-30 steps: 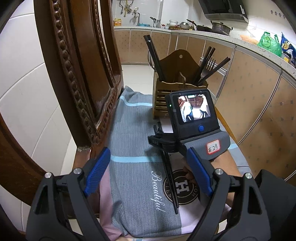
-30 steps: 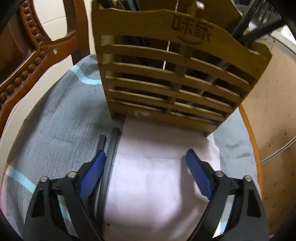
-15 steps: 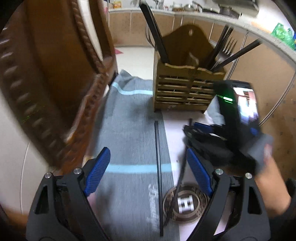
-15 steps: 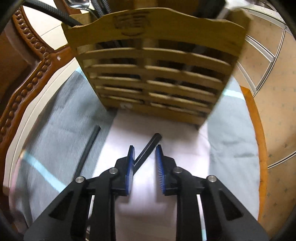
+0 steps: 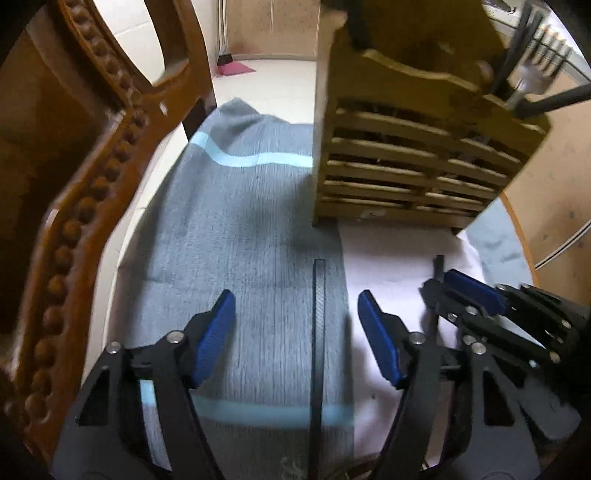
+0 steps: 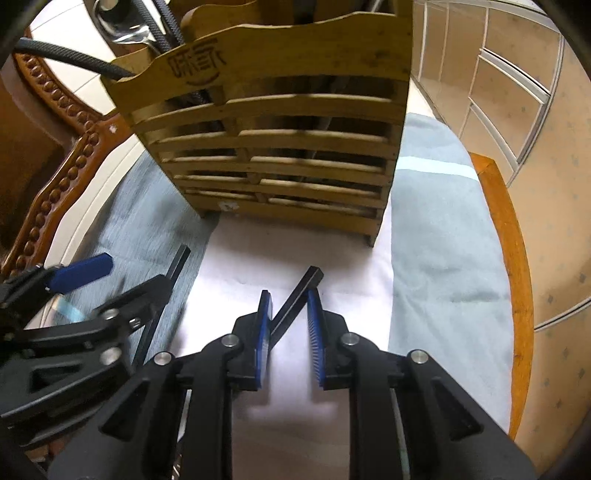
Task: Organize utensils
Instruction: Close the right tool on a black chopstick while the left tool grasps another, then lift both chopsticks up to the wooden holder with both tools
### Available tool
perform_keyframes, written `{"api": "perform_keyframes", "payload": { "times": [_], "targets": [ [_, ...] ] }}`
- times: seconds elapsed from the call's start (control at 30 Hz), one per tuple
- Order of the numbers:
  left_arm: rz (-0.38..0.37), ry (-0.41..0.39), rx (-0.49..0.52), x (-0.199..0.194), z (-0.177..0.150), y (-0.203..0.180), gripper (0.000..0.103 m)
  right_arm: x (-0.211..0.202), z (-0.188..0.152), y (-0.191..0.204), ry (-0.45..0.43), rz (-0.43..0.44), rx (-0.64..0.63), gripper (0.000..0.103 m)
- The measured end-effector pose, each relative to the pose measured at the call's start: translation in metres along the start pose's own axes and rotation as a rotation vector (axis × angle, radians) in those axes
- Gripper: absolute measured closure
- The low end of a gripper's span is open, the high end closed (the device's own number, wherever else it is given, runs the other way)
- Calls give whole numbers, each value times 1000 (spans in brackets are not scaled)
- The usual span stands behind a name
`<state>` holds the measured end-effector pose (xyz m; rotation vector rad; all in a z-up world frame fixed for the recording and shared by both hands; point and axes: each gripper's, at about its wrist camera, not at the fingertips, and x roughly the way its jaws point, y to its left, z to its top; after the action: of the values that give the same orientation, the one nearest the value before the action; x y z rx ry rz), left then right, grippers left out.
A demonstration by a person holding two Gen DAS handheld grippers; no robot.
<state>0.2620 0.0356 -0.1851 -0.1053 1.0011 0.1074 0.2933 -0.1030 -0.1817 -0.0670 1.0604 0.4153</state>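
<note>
Two black chopsticks lie on the cloth in front of a slatted wooden utensil holder [image 5: 406, 166] [image 6: 280, 147]. One chopstick [image 5: 318, 332] lies lengthwise on the grey cloth between the pads of my left gripper [image 5: 297, 325]. Its jaws are closing, and neither pad touches the stick. My right gripper [image 6: 289, 321] [image 5: 447, 286] is closing its jaws on the other chopstick [image 6: 295, 302], which crosses slantwise between the pads, pressed by both. The holder stands upright and holds black-handled utensils, a fork [image 5: 535, 70] and a spoon [image 6: 125, 22].
A carved wooden chair back [image 5: 92, 184] [image 6: 55, 184] curves along the left side. The grey cloth [image 5: 240, 221] with light blue stripes and a white cloth [image 6: 295, 251] cover a round wooden table with its rim [image 6: 517, 258] at the right. Beige cabinets [image 6: 517, 92] stand beyond.
My left gripper came forward and down over one chopstick and its jaws narrowed. My right gripper shut on the other chopstick and swung it away to the right.
</note>
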Motion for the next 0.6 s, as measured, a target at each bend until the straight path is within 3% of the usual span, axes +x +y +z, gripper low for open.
{"api": "perform_keyframes", "payload": {
  "times": [0.07, 0.13, 0.2, 0.23, 0.27, 0.4, 0.6],
  "targets": [
    [-4, 34, -1, 14, 2, 1, 51, -2, 2, 2, -11, -15, 5, 84],
    [17, -3, 43, 16, 2, -1, 54, -3, 2, 4, -19, -25, 11, 84],
    [12, -28, 39, 16, 4, 1, 71, -2, 3, 3, -24, -14, 24, 86],
    [13, -35, 33, 16, 4, 3, 91, -2, 2, 0, -23, 4, 43, 88],
    [1, -35, 14, 15, 4, 8, 96, -6, 0, -2, -17, 34, 66, 90],
    [-32, -42, 7, 4, 1, 16, 97, -22, -1, -11, -30, 122, 97, 93],
    [-110, -146, 12, -68, -7, 19, 97, -82, -9, -9, -110, 187, 85, 94]
  ]
}}
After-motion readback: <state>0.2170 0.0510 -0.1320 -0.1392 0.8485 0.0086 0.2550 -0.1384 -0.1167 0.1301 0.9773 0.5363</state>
